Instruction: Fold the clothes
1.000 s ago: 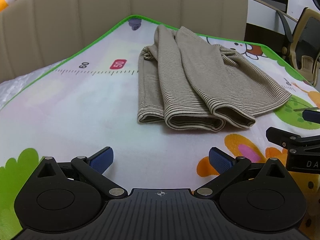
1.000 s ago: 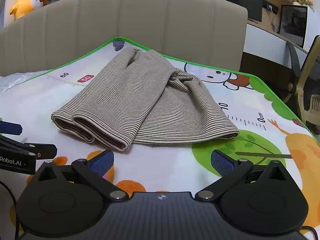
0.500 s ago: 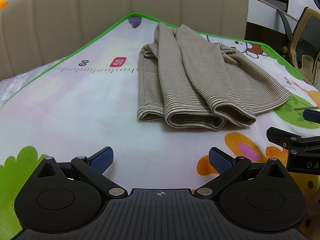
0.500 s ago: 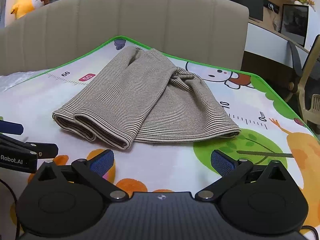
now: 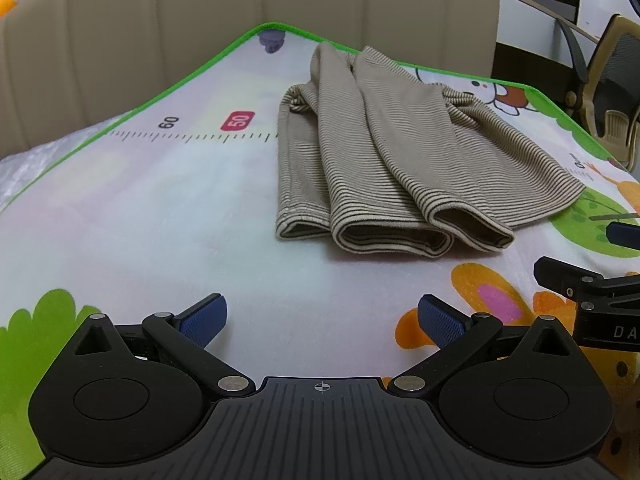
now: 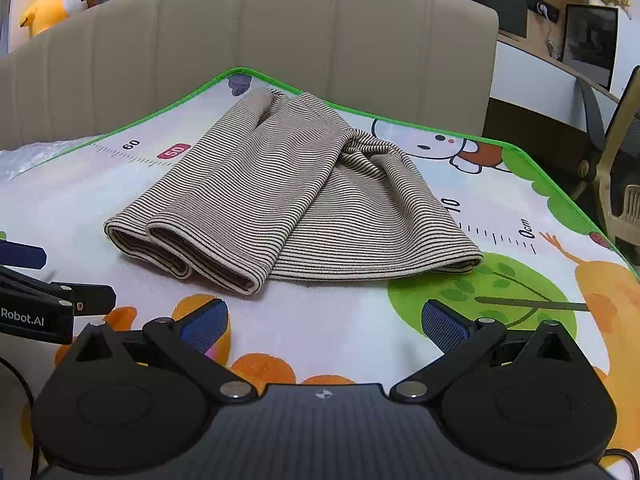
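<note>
**foldfan22:** Barely anything had moved since the earlier frames. Both rigs crept a touch closer to the cloth and the striped garment [image 5: 404,160] sat a bit lower in each view; the garment itself hadn't shifted. From the left wrist view, the left gripper [image 5: 322,318] was spread wide with nothing between the blue pads [image 5: 202,318], hovering over the play mat [image 5: 160,216]. The garment lay ahead and off to the right, well apart, its long axis running away toward the beige headboard [image 5: 200,40], with the rolled hem ends facing the camera. The right gripper [image 5: 588,292] poked in at the right edge.

**mat_lurker:** And from the right wrist view?

**foldfan22:** Same deal. The right gripper [image 6: 325,320] was also wide open and empty. The garment [image 6: 304,200] was ahead and slightly left, stretching back toward the far mat corner. The open hem ends pointed at the left pad [image 6: 206,320], and the broad folded edge ran across in front. My guess: the hem ends were the closest bit for either hand, and the right one looked nearer to the cloth overall.
</note>
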`<state>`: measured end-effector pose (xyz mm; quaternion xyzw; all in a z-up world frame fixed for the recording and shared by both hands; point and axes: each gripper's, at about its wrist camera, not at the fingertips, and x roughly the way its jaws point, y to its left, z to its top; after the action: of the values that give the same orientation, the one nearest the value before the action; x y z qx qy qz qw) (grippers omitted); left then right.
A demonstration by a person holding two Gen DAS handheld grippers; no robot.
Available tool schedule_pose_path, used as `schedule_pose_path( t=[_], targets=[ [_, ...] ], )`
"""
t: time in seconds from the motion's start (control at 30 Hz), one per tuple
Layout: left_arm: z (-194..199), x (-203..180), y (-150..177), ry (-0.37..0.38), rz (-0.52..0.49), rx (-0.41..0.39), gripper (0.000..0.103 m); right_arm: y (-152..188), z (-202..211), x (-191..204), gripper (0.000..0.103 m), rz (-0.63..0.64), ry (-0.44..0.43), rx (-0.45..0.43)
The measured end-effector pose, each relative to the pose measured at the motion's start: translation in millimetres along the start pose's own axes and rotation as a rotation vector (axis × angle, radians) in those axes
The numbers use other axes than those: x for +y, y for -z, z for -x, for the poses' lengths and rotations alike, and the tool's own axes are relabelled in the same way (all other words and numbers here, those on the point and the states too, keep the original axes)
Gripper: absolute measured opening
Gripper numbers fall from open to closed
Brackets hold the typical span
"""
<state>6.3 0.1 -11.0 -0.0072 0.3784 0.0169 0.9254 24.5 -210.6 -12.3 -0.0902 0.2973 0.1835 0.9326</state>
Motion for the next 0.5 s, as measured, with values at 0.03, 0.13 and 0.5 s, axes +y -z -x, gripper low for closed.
schedule_pose_path(
  t=[0.03, 0.13, 0.5],
  targets=[
    [0.0, 0.0, 0.0, 0.000, 0.000, 0.000, 0.103, 0.0, -0.1, 0.0, 0.103, 0.000, 0.000, 0.001],
    [-0.3, -0.1, -0.2, -0.001, 0.000, -0.001, 0.103, 0.0, -0.6, -0.9, 0.103, 0.000, -0.002, 0.004],
    [-1.8, -0.7, 0.0, 0.005, -0.002, 0.006, 0.103, 0.5, -2.0, -1.2, 0.103, -0.004, -0.008, 0.010]
  ],
)
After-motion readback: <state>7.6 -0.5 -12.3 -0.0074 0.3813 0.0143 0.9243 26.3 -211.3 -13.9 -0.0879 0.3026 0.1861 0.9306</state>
